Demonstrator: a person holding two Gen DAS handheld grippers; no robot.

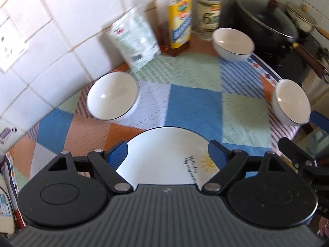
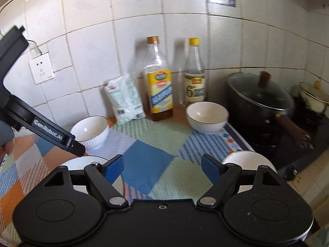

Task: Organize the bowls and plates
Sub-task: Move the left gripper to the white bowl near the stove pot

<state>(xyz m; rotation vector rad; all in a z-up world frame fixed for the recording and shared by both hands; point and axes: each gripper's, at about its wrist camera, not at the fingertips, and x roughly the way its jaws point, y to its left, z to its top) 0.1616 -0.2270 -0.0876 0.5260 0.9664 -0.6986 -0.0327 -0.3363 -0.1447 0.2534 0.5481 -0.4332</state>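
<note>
A white plate [image 1: 164, 154] with a sun drawing lies on the patchwork cloth [image 1: 195, 103], right under my open left gripper [image 1: 167, 153]. Three white bowls stand on the cloth: one at the left [image 1: 112, 97], one at the back [image 1: 232, 43], one at the right edge [image 1: 292, 103]. My right gripper [image 2: 162, 167] is open and empty above the cloth. In the right wrist view the plate [image 2: 82, 162] is at lower left, the right bowl [image 2: 246, 160] sits behind the right finger, and the back bowl [image 2: 206, 116] and left bowl [image 2: 90, 130] stand further off.
An oil bottle [image 2: 159, 86], a vinegar bottle [image 2: 194, 80] and a white bag [image 2: 124, 100] stand against the tiled wall. A black lidded pot [image 2: 261, 98] and a cream pot [image 2: 312, 96] sit on the stove at right. The left gripper's body [image 2: 30, 119] crosses the left side.
</note>
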